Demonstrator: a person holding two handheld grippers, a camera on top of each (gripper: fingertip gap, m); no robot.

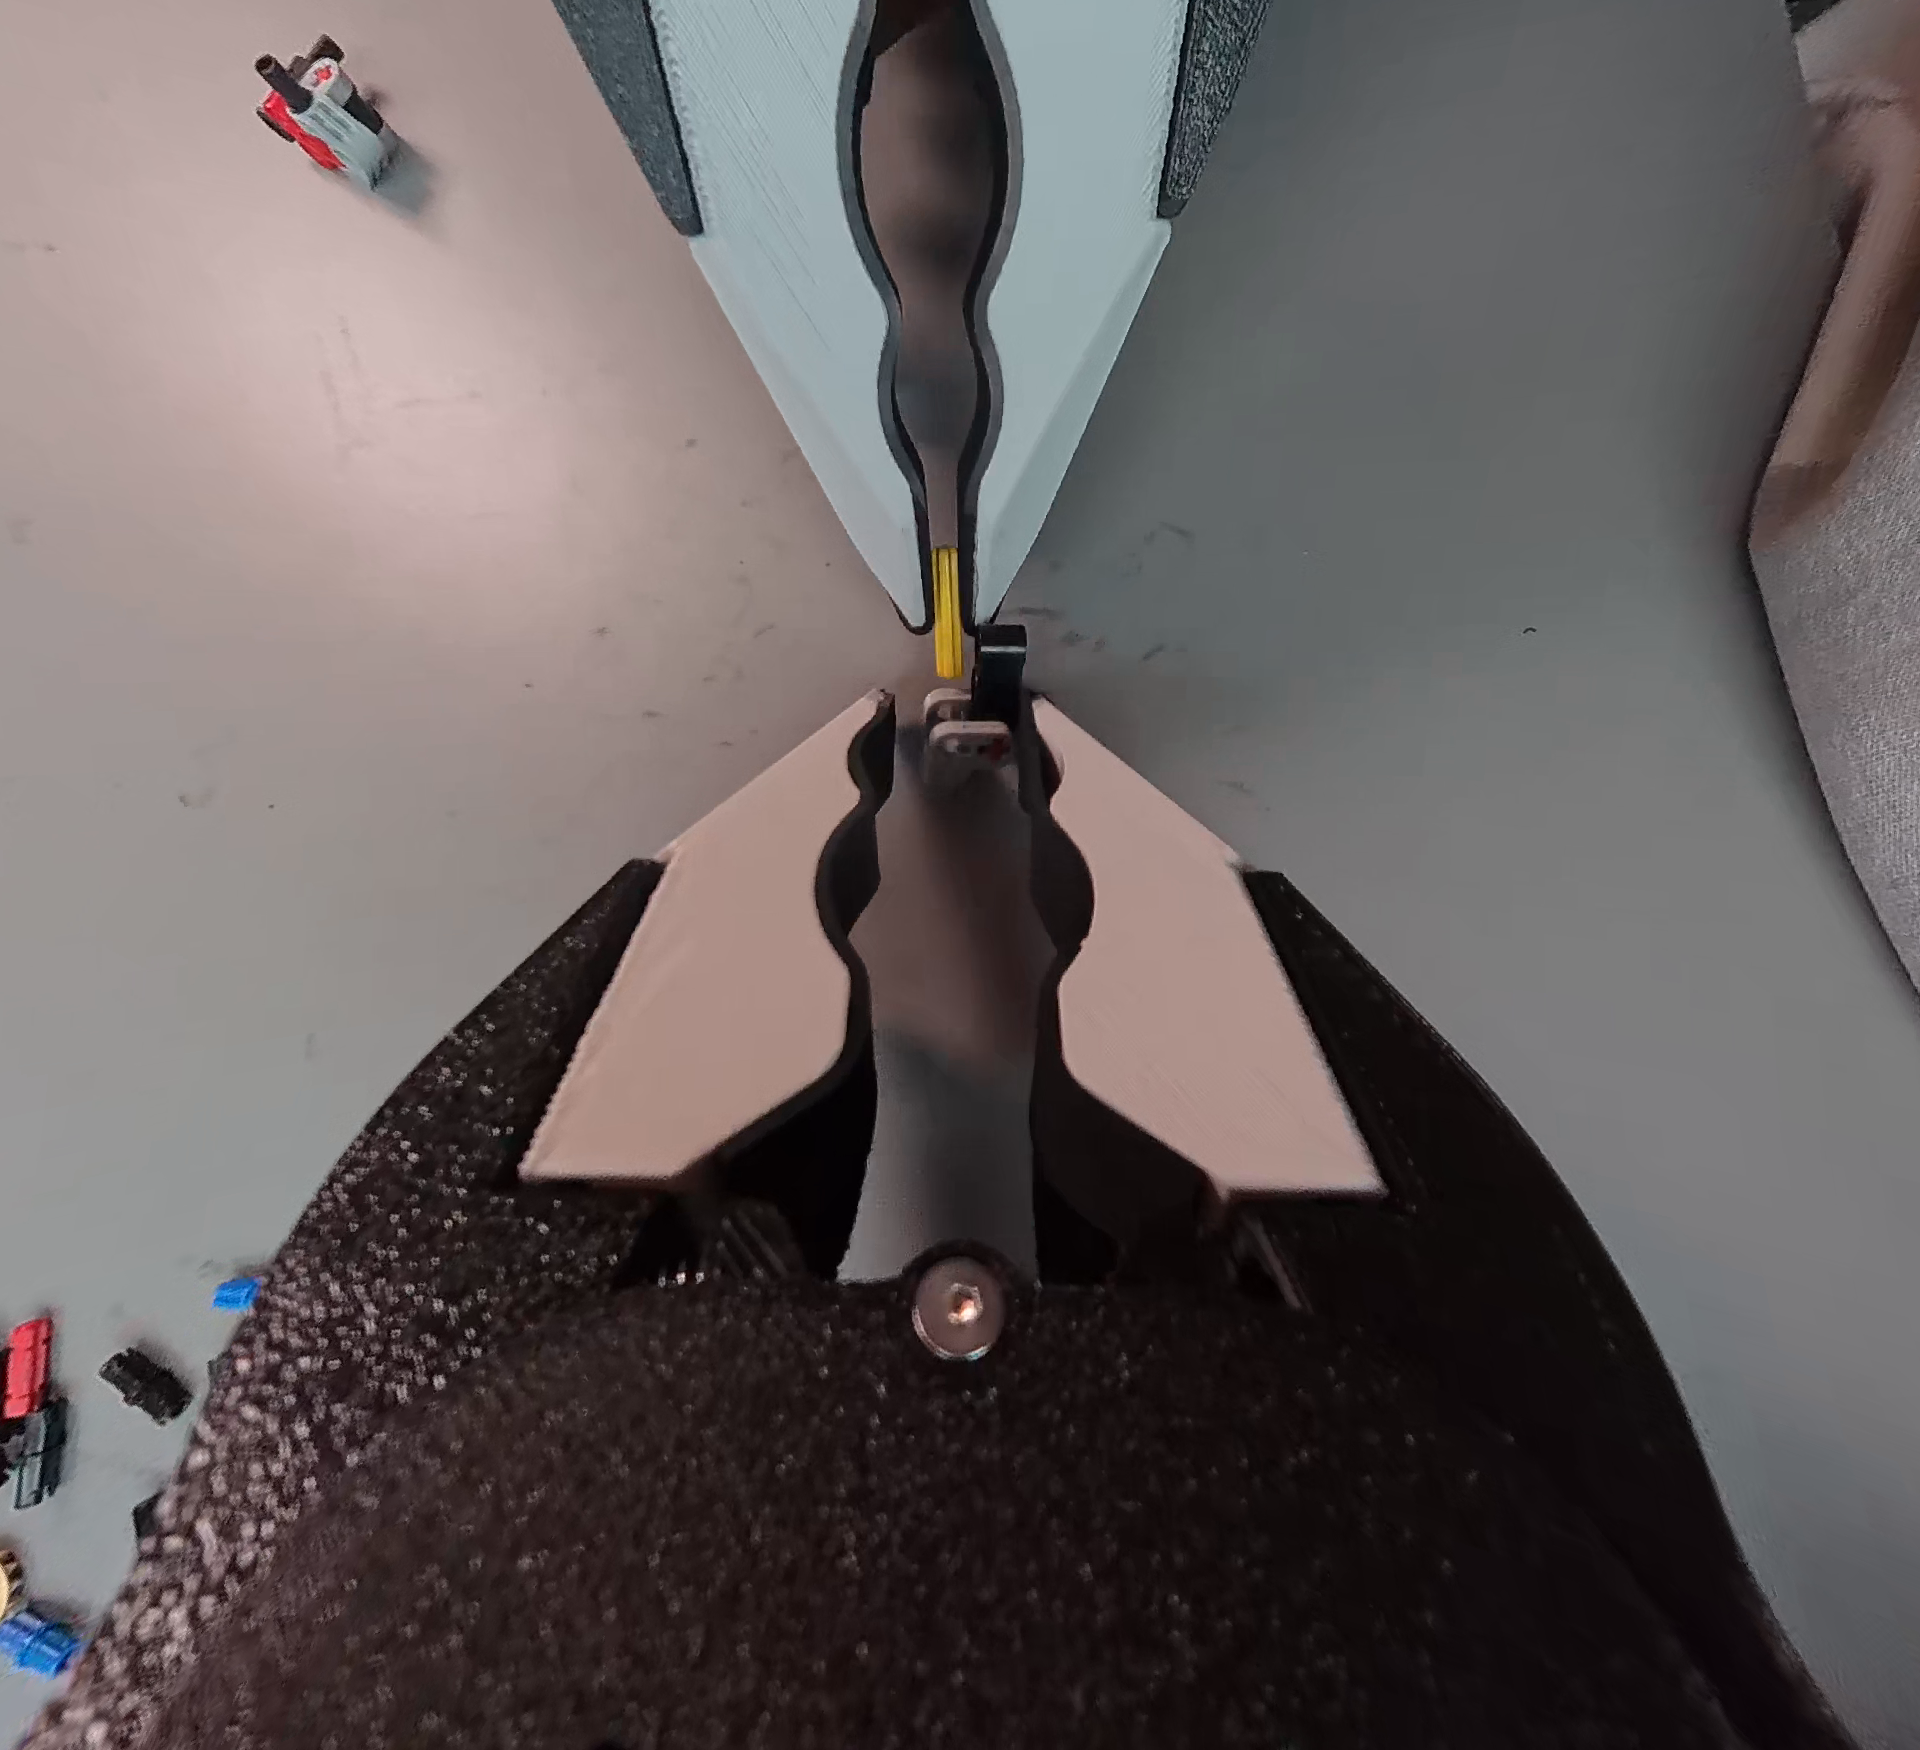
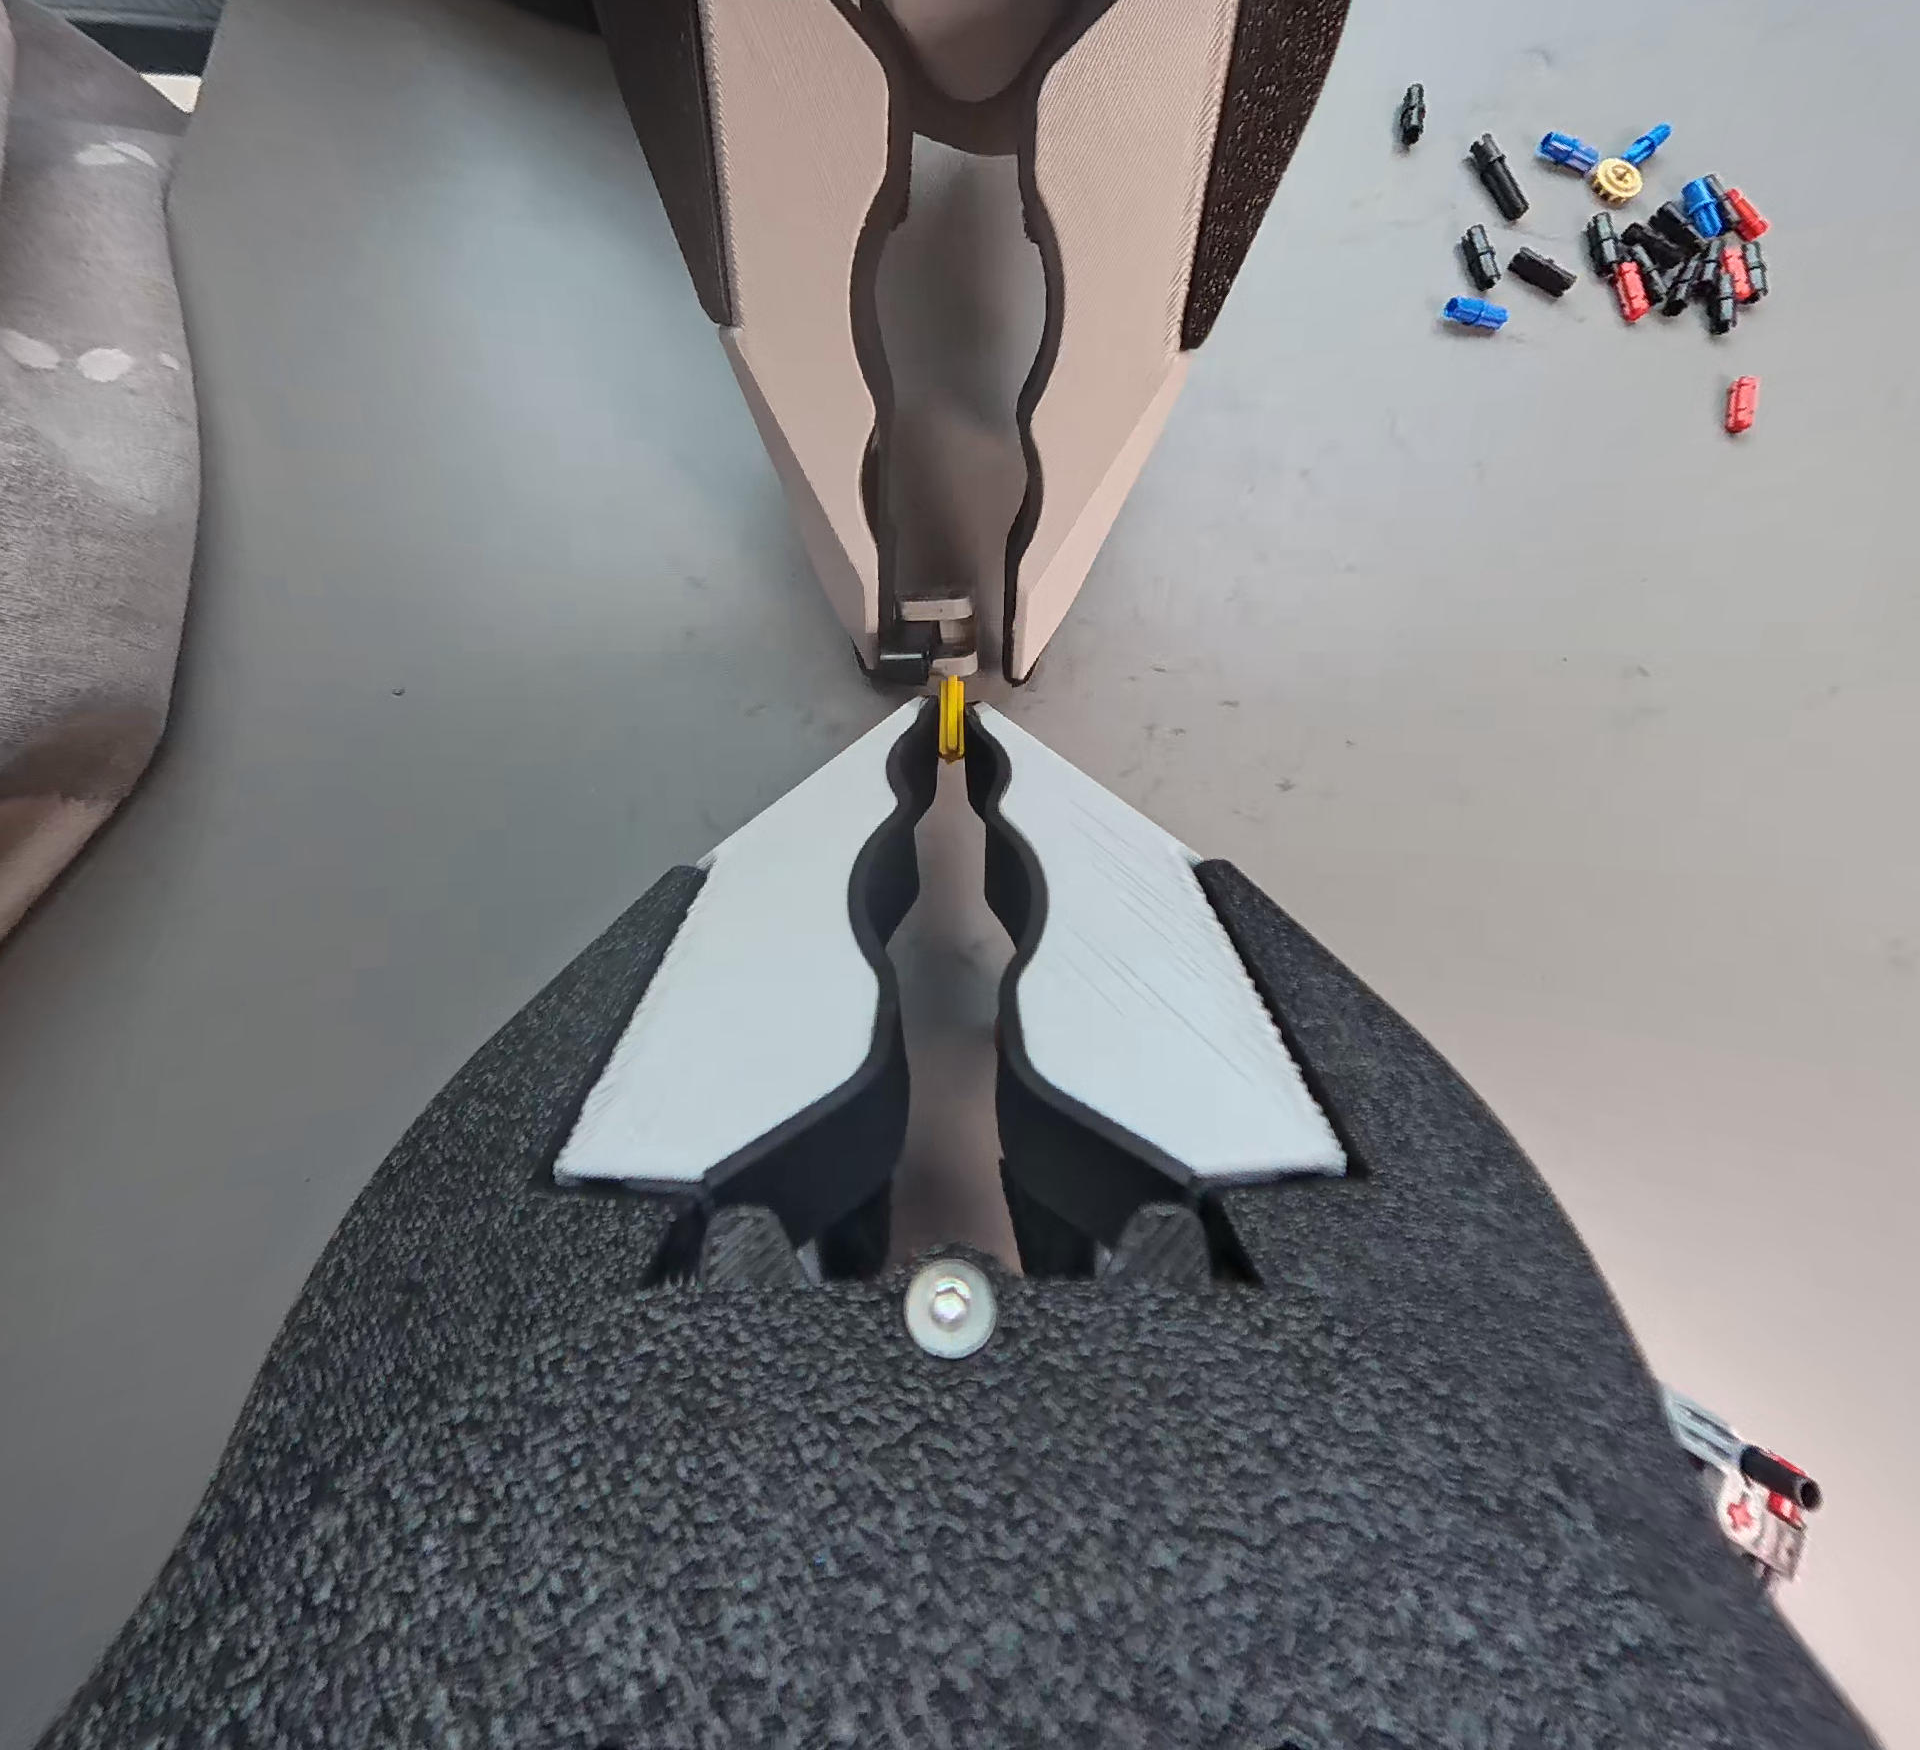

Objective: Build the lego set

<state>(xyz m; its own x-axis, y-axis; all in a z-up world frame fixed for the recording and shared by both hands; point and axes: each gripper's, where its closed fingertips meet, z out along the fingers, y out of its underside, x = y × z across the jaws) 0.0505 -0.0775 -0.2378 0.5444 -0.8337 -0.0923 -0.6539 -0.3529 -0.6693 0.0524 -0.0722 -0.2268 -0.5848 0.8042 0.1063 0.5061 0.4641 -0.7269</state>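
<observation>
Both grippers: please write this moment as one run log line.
left gripper: shut on grey piece | right gripper: shut on yellow pin | tips facing, close

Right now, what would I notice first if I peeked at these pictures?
Two grippers meet tip to tip mid-table: the right gripper pinches a yellow pin, and the left gripper holds a small grey and black piece. A pile of loose pins lies off to the side.
</observation>
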